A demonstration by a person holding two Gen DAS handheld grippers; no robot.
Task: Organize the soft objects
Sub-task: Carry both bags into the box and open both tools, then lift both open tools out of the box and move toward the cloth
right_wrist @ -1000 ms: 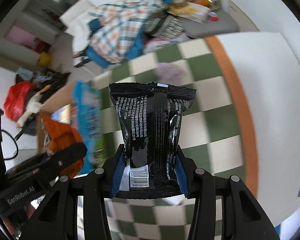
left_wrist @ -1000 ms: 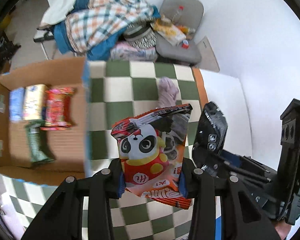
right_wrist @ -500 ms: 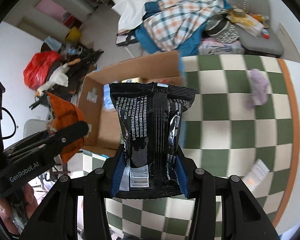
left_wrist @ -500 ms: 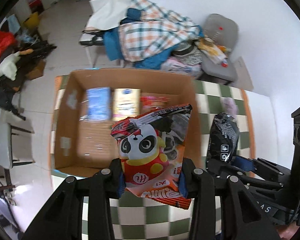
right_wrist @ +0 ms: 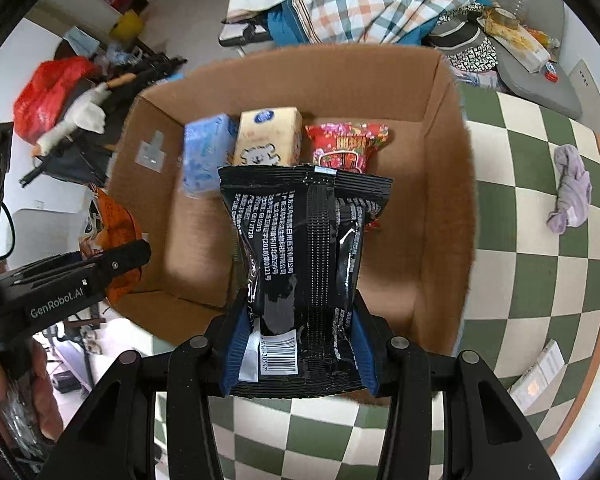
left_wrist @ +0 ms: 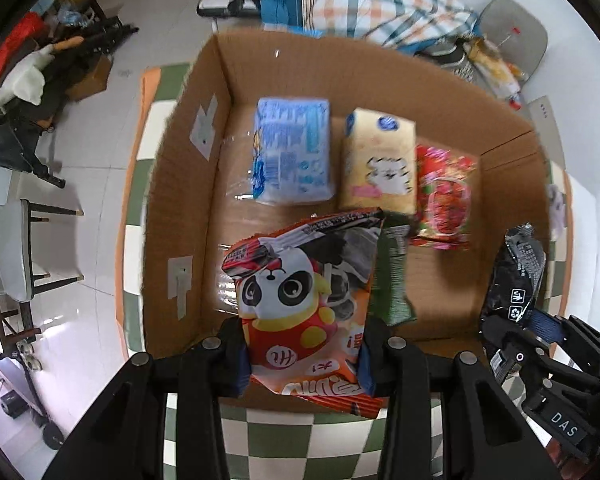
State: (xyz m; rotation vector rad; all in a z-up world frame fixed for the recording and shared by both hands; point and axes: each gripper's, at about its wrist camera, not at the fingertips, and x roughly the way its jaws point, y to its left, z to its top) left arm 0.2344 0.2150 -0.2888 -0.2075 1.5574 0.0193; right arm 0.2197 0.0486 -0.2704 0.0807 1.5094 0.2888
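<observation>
Left gripper (left_wrist: 302,358) clamped on the panda bag (left_wrist: 304,304), pinched low near its bottom seam so the bag stands up and hangs free over the near-left part of the box (left_wrist: 188,208). Right gripper (right_wrist: 300,354) clamped the same way on the black bag (right_wrist: 300,264), held over the box's near edge, toward its right side. Both bags are off the floor of the box, nothing released yet; low pinch looks chosen so each bag can drop flat once the jaws part.

Inside the box, a row along the far wall: blue pack (left_wrist: 292,156), yellow pack (left_wrist: 380,160), red bag (left_wrist: 444,196). A green bag (left_wrist: 392,276) lies in front of the row, partly hidden behind the panda bag. Likely both held bags go in a second row on the bare near half.

Box sits on the checkered cloth (right_wrist: 540,280); a purple rag (right_wrist: 572,188) lies on the cloth well right of the box, still to collect. Risk: panda bag landing on the green one
</observation>
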